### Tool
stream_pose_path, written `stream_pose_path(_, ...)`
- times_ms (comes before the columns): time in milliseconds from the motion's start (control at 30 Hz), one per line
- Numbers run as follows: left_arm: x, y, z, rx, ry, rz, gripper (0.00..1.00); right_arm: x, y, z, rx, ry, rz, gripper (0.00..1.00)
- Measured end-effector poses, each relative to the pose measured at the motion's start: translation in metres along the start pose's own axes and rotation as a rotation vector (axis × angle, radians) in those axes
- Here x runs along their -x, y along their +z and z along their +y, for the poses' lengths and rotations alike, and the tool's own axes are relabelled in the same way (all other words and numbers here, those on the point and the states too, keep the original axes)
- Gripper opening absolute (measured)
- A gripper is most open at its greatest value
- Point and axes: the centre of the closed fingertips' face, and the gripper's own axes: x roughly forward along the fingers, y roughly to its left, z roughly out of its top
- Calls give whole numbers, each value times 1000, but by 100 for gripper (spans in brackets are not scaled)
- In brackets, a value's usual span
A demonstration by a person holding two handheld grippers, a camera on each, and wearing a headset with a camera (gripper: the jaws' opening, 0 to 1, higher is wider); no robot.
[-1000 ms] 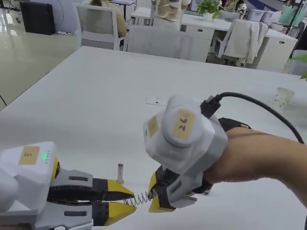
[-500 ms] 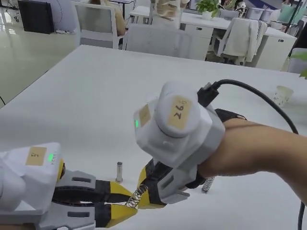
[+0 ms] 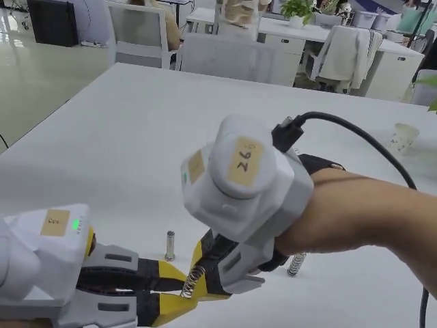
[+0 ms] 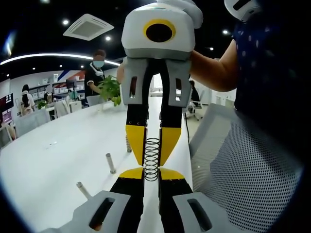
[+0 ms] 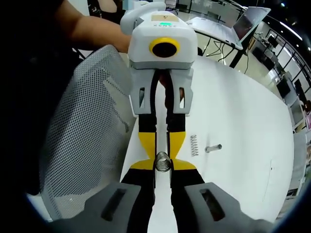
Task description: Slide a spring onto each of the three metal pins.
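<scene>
Two springs: one spring (image 3: 193,279) is held above the counter (image 3: 136,137), the left claw (image 4: 151,174) and right claw (image 5: 163,167) both clamped on it. A second spring (image 3: 295,264) lies on the counter. Two pins stand there: a near pin (image 4: 82,190) and a far pin (image 4: 111,163). Since a second ago the claws have drawn closer together.

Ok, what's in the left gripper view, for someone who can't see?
The left tongs from below and right tongs from above meet tip to tip, both pinching one spring. Two bare metal pins stand on the white table nearby.
</scene>
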Motion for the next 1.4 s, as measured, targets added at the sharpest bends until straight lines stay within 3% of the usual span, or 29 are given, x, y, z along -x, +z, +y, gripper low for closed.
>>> stream_pose_path(267, -1, -2, 0, 6, -1, 7, 3, -1, -2, 0, -7, 6, 9, 8)
stream_pose_path(600, 3, -5, 5, 32, 19, 8, 11, 1, -9, -5, -20, -10, 26, 8)
stream_pose_path(1400, 38, -32, 35, 160, 193, 30, 44, 22, -44, -30, -107, -85, 58, 8)
